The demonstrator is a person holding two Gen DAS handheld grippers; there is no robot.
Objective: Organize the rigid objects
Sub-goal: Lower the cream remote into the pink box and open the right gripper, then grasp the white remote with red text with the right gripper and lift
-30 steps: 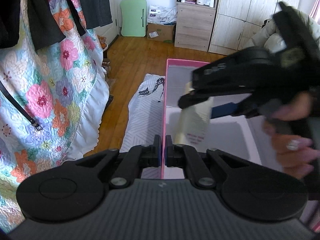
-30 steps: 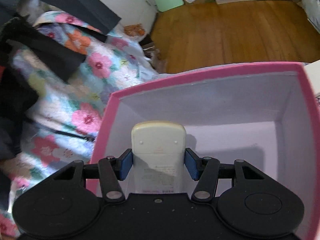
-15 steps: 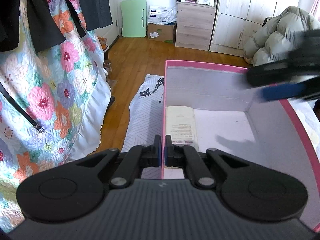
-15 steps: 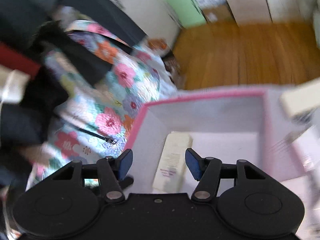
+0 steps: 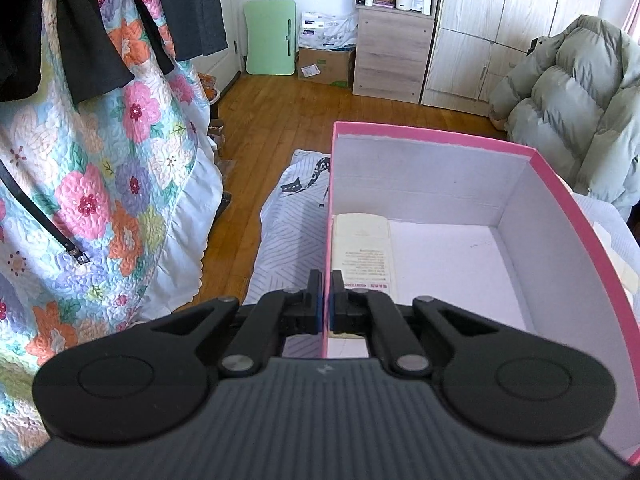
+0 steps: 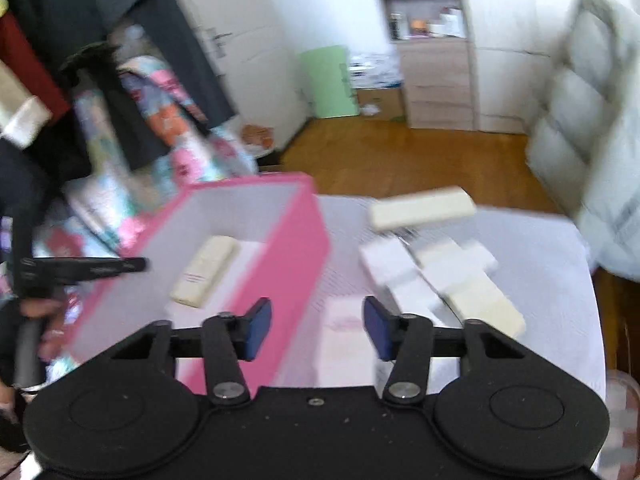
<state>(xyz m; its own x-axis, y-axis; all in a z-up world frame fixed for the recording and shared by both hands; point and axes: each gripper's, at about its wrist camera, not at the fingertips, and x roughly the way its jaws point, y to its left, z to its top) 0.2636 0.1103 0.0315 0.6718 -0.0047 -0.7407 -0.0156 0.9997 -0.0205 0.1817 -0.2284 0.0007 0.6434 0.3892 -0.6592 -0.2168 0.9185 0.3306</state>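
A bedroom with a wooden floor [image 5: 280, 104] lies behind the work: pale wardrobes [image 5: 516, 12], a drawer unit with shelves [image 5: 390, 60], a green board [image 5: 270, 38] leaning on the wall beside a cardboard box [image 5: 326, 66], a puffy grey coat [image 5: 580, 112] at the right and a floral quilt [image 5: 92, 184] with dark clothes hanging at the left. On the light patterned cover [image 6: 540, 280] of the work surface stands a pink box [image 5: 440, 136] with white inner walls. One cream tube [image 5: 362, 248] lies flat on its floor, tight against the left wall; most of the floor to its right is bare. The left gripper [image 5: 325, 306] is clenched on that left wall near the front corner, one finger outside, one inside, just before the tube's near end. The right gripper [image 6: 316, 330] hangs over the cover just to the right of the box, its jaws apart with nothing between the blue pads; they have just been closing a little. Its view is blurred by motion. Ahead of it, beside the box's outer wall, lies a loose pile of cream and white packages [image 6: 440, 272], overlapping at odd angles, with a long cream tube [image 6: 422, 208] at the far end and a pale pink-printed packet [image 6: 344, 340] directly under the open jaws. The box's tall right wall stands between this pile and the box floor. The cover's far and right edges are close behind the pile.
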